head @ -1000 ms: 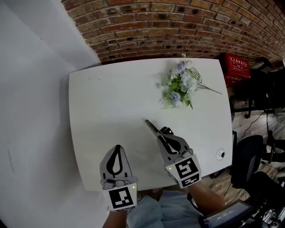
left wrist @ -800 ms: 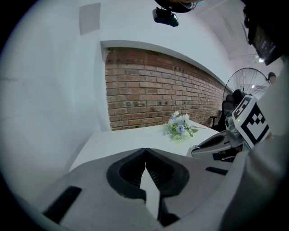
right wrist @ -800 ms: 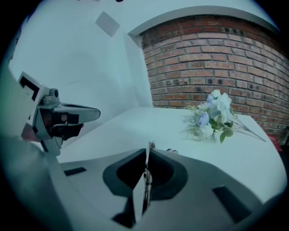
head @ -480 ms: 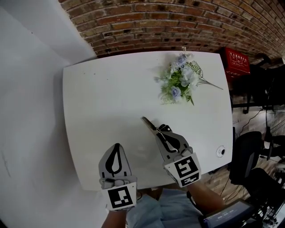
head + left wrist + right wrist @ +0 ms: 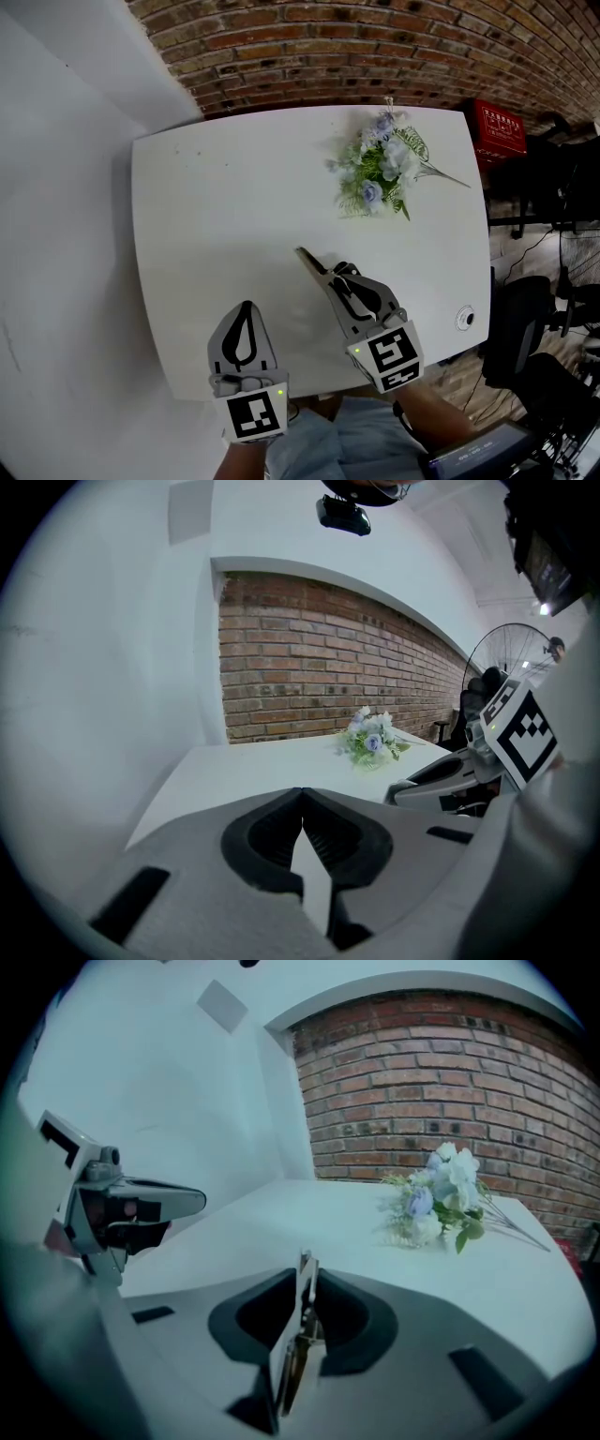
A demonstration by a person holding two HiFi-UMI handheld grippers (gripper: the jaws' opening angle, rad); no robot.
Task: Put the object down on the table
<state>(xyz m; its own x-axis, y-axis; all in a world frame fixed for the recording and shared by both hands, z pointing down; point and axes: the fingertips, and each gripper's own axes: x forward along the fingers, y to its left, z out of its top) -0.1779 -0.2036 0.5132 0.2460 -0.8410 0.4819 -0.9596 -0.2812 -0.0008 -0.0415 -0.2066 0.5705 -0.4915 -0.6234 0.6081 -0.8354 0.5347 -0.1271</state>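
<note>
Scissors (image 5: 316, 265) between jaws of right hand-held gripper (image 5: 339, 274), jaws opening. Blade tip points away from person and leftward; long axis diagonal, low over white surface (image 5: 216, 216), on person's side of flower bouquet (image 5: 380, 178), well apart from it. Left hand-held gripper (image 5: 247, 309) pinched closed, empty. Brick wall (image 5: 375, 47) behind bouquet, red crate (image 5: 497, 131) to its right. Right gripper view shows blade on edge; left gripper view alone shows fan (image 5: 511, 658).
</note>
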